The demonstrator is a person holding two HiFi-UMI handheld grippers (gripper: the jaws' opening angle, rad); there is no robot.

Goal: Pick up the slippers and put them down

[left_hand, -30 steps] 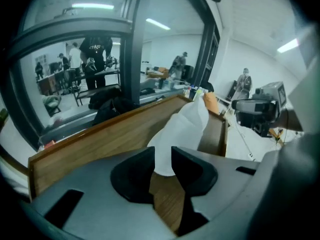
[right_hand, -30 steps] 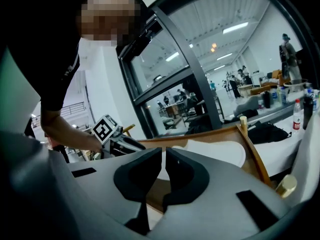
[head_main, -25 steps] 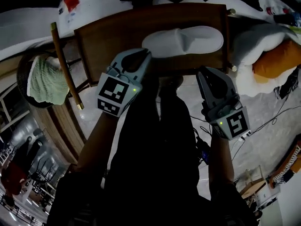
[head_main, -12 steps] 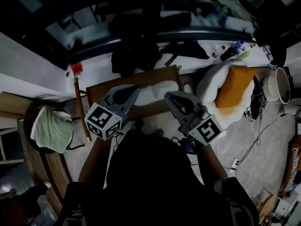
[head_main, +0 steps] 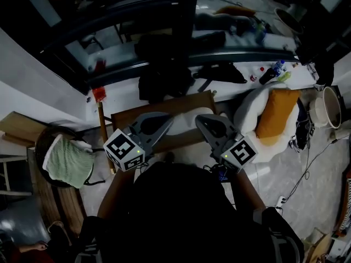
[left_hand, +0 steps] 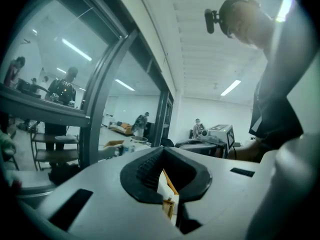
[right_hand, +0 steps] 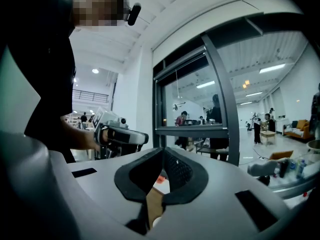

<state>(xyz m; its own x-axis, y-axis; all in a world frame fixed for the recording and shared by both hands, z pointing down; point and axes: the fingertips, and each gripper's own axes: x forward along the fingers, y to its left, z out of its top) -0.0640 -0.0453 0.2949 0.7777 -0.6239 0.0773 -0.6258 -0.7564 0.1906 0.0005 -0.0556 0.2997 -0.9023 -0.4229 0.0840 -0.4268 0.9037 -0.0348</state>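
**Head view: both grippers up in the air, slipper down on the table**

Head view looks down on two gray grippers held side by side in front of the person. The left gripper (head_main: pixel 166 119) and the right gripper (head_main: pixel 201 119) both point away from the person. They hang in the air above a brown wooden table (head_main: pixel 192 103).

A white slipper (head_main: pixel 185 124) lies on that table. It shows in the gap between the two grippers, and they hide part of it. Neither gripper touches it.

The left gripper view shows its two jaws pressed tight together at the tips, with nothing held between them. The right gripper view shows the same thing: tips together, nothing held. Each gripper can also be seen from the other one's camera, off to the side.

Left of the table, a green towel (head_main: pixel 68 163) sits in a round basket (head_main: pixel 44 144). A wooden stick (head_main: pixel 104 138) is just beside the table's left edge. On the right, an orange cushion (head_main: pixel 277 116) rests on a white pillow (head_main: pixel 249 106).
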